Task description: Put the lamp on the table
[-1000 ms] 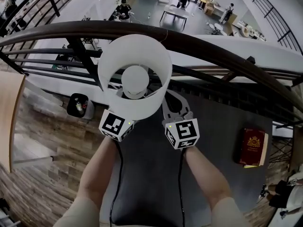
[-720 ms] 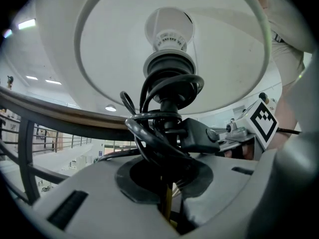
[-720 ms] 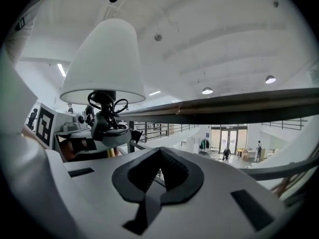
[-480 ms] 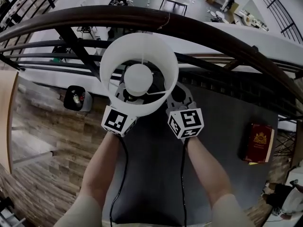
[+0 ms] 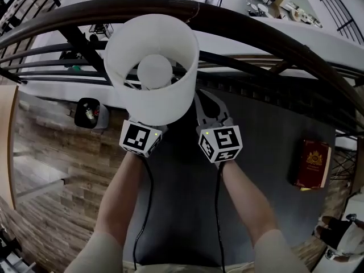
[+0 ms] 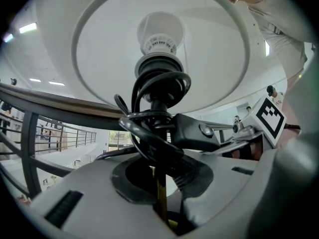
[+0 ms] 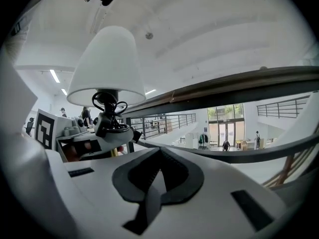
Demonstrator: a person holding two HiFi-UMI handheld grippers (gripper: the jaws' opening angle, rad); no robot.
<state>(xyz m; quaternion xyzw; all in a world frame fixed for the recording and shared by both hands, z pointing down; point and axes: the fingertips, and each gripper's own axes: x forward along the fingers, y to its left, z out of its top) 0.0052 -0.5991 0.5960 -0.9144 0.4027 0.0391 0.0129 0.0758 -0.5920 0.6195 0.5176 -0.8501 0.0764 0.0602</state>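
Lamp: the lamp (image 5: 170, 102) rides high at 12 o'clock in the head view, upright, its top open to the camera and its foot hidden beneath it; whether it touches the table cannot be told.
Shade: the white drum shade (image 6: 99, 59) overlaps the rail behind it, with the round bulb (image 6: 160, 31) at its centre.
Left gripper: the left gripper (image 6: 160, 176) is clenched on the lamp's thin brass stem (image 6: 159, 199), just below the socket, pads pressing from both sides.
Cord: a black cord (image 6: 149, 128) is wound in loose loops around the neck, directly above the jaws.
Right gripper: the right gripper (image 7: 158, 179) has its jaws pressed together with nothing between them; it sits at 3 o'clock of the left one, just beside the shade's lower edge and apart from the lamp.
Arms: two bare forearms (image 5: 122, 192) reach up from 6 o'clock, a cable trailing down from each gripper.
Table: the dark grey table (image 5: 267, 147) spreads under both grippers.
Book: a red book (image 5: 311, 164) lies flat on the table at 3 o'clock, well apart from the grippers.
Railing: a dark curved railing (image 5: 244, 17) arcs across from 9 to 3 o'clock, behind the lamp.
Bin: a black bin (image 5: 91, 114) stands on the wood floor (image 5: 51, 169) at 9 o'clock of the lamp.
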